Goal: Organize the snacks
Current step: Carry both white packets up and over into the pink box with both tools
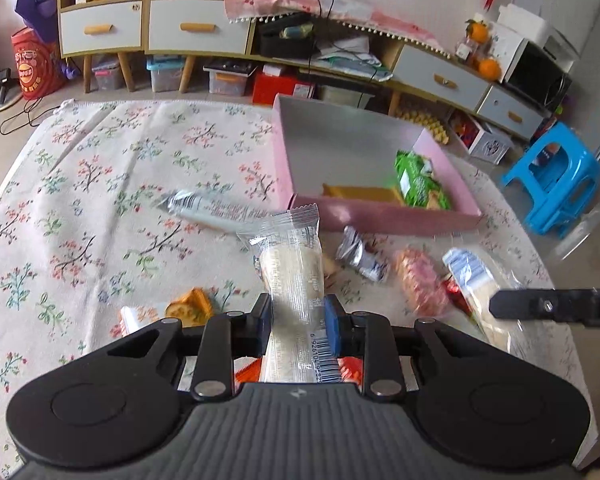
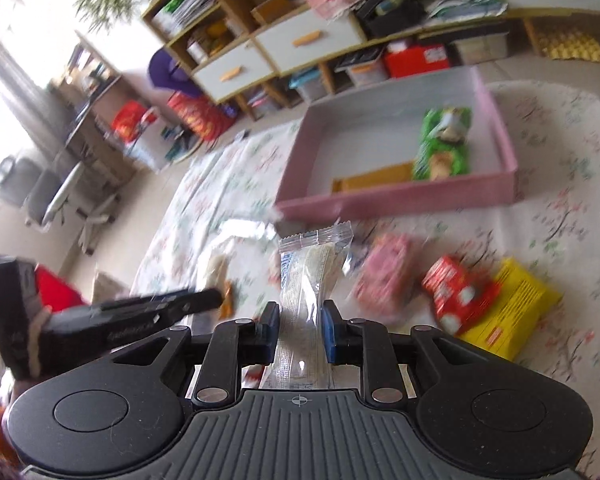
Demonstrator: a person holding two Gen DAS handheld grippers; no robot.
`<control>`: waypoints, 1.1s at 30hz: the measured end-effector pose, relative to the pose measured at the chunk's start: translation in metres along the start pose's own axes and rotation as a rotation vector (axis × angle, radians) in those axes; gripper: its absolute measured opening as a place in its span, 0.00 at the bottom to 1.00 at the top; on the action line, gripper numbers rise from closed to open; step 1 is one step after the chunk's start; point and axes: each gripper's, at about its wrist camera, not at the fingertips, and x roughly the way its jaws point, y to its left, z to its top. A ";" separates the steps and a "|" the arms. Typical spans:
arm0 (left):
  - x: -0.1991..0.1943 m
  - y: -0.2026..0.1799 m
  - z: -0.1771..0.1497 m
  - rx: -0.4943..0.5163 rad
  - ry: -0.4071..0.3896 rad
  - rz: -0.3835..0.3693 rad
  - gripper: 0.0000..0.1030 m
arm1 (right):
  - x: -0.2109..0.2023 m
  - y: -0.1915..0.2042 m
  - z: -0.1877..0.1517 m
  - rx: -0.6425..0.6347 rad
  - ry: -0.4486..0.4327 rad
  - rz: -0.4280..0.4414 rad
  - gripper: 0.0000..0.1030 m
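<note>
Two snacks lie in the pink box (image 1: 384,218) so far: a green packet (image 1: 418,180) against its right wall and a flat yellow-brown packet (image 1: 360,193) along its near wall; most of its floor is bare. We judge the task early. On the floral-clothed bench (image 1: 100,200) much is left outside: a yellow box (image 2: 512,304), a red packet (image 2: 456,296), a pink packet (image 2: 384,276), a silver tube-shaped packet (image 1: 216,210), a small silver-blue packet (image 1: 362,258) and an orange biscuit packet (image 1: 190,307).

We hold two more. Our left tool (image 1: 296,320) pinches a clear-wrapped wafer roll (image 1: 292,272), long axis running forward along the fingers, crimped end aimed at the box's near wall. Our right tool (image 2: 300,330) pinches a similar clear-wrapped bar (image 2: 308,280), also lengthwise, crimped end pointing toward the box.
</note>
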 end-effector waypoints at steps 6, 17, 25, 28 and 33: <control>0.010 -0.009 0.016 -0.037 -0.027 -0.017 0.24 | 0.001 -0.025 0.030 0.070 -0.082 -0.091 0.21; 0.041 -0.028 0.049 -0.063 -0.088 0.027 0.24 | 0.018 -0.065 0.067 0.163 -0.205 -0.224 0.21; 0.077 -0.037 0.077 -0.004 -0.091 0.049 0.24 | 0.044 -0.084 0.096 0.066 -0.236 -0.332 0.21; 0.088 -0.040 0.080 0.038 -0.085 0.072 0.24 | 0.058 -0.085 0.101 0.002 -0.217 -0.366 0.21; 0.105 -0.043 0.082 0.091 -0.063 0.123 0.24 | 0.086 -0.083 0.106 -0.099 -0.171 -0.429 0.21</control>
